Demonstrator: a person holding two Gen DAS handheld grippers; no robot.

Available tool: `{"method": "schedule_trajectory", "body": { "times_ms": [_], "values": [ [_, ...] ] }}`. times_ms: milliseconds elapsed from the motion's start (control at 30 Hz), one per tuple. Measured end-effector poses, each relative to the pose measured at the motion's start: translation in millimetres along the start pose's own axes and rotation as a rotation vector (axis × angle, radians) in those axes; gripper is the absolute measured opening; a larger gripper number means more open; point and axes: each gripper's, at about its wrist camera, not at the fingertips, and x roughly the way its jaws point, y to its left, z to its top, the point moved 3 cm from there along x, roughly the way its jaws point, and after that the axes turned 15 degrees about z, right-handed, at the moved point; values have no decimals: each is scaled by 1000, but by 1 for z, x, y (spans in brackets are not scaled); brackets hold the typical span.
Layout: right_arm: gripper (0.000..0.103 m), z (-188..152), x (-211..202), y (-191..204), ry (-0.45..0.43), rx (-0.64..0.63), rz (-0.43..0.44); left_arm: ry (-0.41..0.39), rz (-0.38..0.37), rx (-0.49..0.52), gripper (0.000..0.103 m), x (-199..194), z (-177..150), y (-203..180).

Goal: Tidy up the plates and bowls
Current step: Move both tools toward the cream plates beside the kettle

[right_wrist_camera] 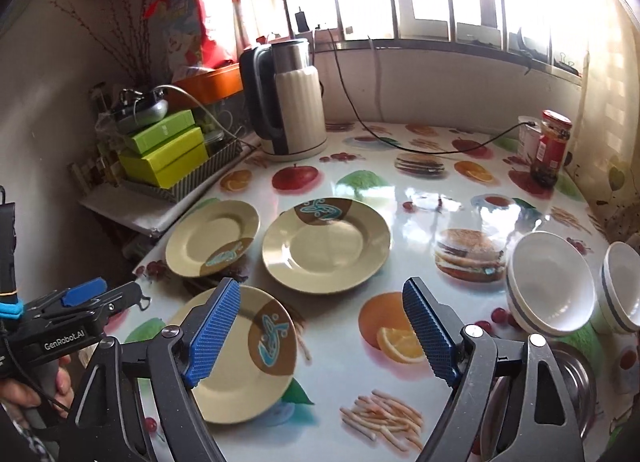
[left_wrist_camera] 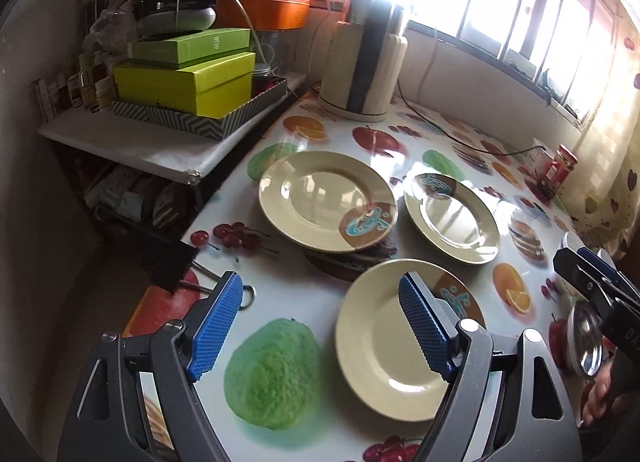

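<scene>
Three cream plates with a brown and blue fish patch lie on the fruit-print table: a far left plate point(left_wrist_camera: 326, 200) point(right_wrist_camera: 212, 236), a far right plate point(left_wrist_camera: 452, 218) point(right_wrist_camera: 326, 244) and a near plate point(left_wrist_camera: 400, 342) point(right_wrist_camera: 240, 358). Two white bowls point(right_wrist_camera: 552, 282) point(right_wrist_camera: 622, 294) stand tilted at the right. A steel bowl point(left_wrist_camera: 586, 338) point(right_wrist_camera: 572, 390) sits at the near right. My left gripper point(left_wrist_camera: 322, 326) is open and empty above the near plate's left edge. My right gripper point(right_wrist_camera: 320, 332) is open and empty above the table, just right of the near plate.
An electric kettle point(right_wrist_camera: 292, 102) with its black cord stands at the back. A red-lidded jar point(right_wrist_camera: 552, 146) stands at the back right. A side shelf point(left_wrist_camera: 132, 142) left of the table holds green boxes point(left_wrist_camera: 188, 82) in a tray. The table's left edge point(left_wrist_camera: 208, 214) drops off.
</scene>
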Motion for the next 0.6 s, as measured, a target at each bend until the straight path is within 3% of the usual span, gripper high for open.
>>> {"method": "schedule_trajectory", "body": {
  "times_ms": [133, 367, 467, 600],
  "values": [
    [80, 16, 34, 6, 34, -2, 43, 2, 3, -13, 74, 16, 14, 12],
    [67, 35, 95, 10, 128, 36, 196, 36, -19, -52, 65, 52, 34, 24],
    [61, 41, 116, 13, 154, 21, 214, 49, 3, -58, 64, 67, 41, 26],
    [56, 51, 140, 13, 190, 20, 260, 57, -25, -54, 61, 79, 47, 24]
  ]
}}
